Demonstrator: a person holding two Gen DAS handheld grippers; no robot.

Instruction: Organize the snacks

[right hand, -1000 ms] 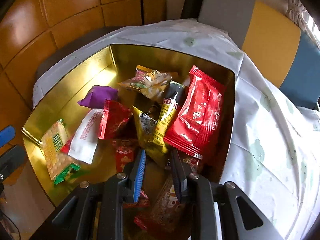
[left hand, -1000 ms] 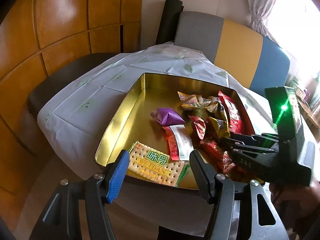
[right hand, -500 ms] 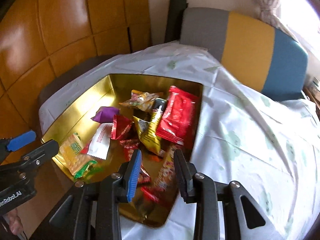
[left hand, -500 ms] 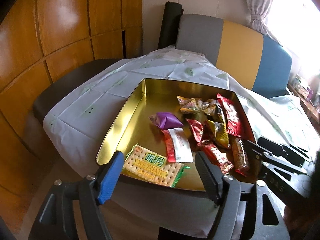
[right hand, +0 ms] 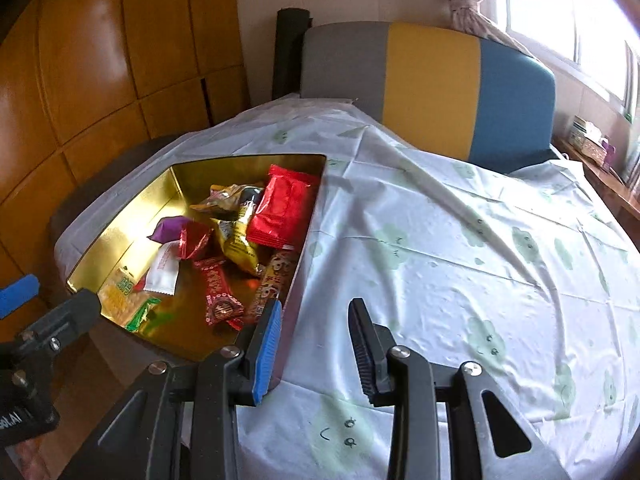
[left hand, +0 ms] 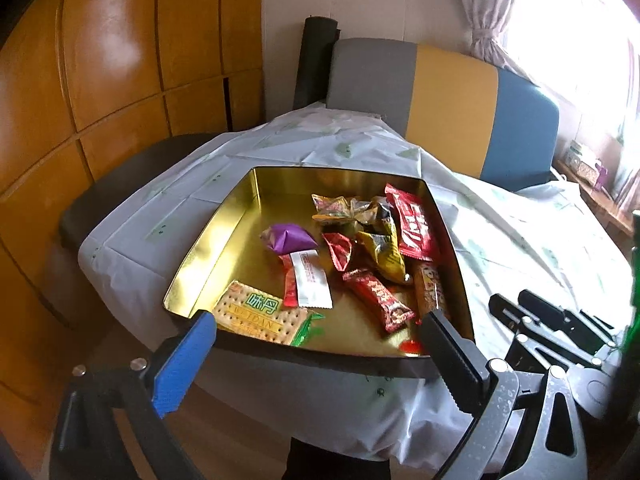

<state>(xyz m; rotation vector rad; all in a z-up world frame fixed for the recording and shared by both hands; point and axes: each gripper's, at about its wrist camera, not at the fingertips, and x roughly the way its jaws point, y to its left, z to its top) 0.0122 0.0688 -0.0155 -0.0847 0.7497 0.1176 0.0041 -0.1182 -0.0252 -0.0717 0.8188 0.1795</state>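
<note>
A gold tin tray (left hand: 208, 248) sits on the clothed table and holds several snack packs: a cracker pack (left hand: 256, 314), a purple pack (left hand: 288, 236), a big red pack (left hand: 414, 222), a yellow pack (left hand: 386, 254). The tray also shows in the right wrist view (right hand: 132, 224), with the big red pack (right hand: 286, 210) in it. My left gripper (left hand: 320, 346) is open and empty, just in front of the tray's near edge. My right gripper (right hand: 316, 326) is open and empty, over the cloth right of the tray; it also shows in the left wrist view (left hand: 524, 308).
A white cloth with green prints (right hand: 460, 260) covers the table. A grey, yellow and blue chair back (right hand: 432, 80) stands behind it, with a dark chair (left hand: 132, 176) at the left. Wood panels line the left wall; a bright window is at the right.
Both grippers have drawn back from the tray. My right gripper has left the snacks and moved right over the cloth, its jaws wider apart.
</note>
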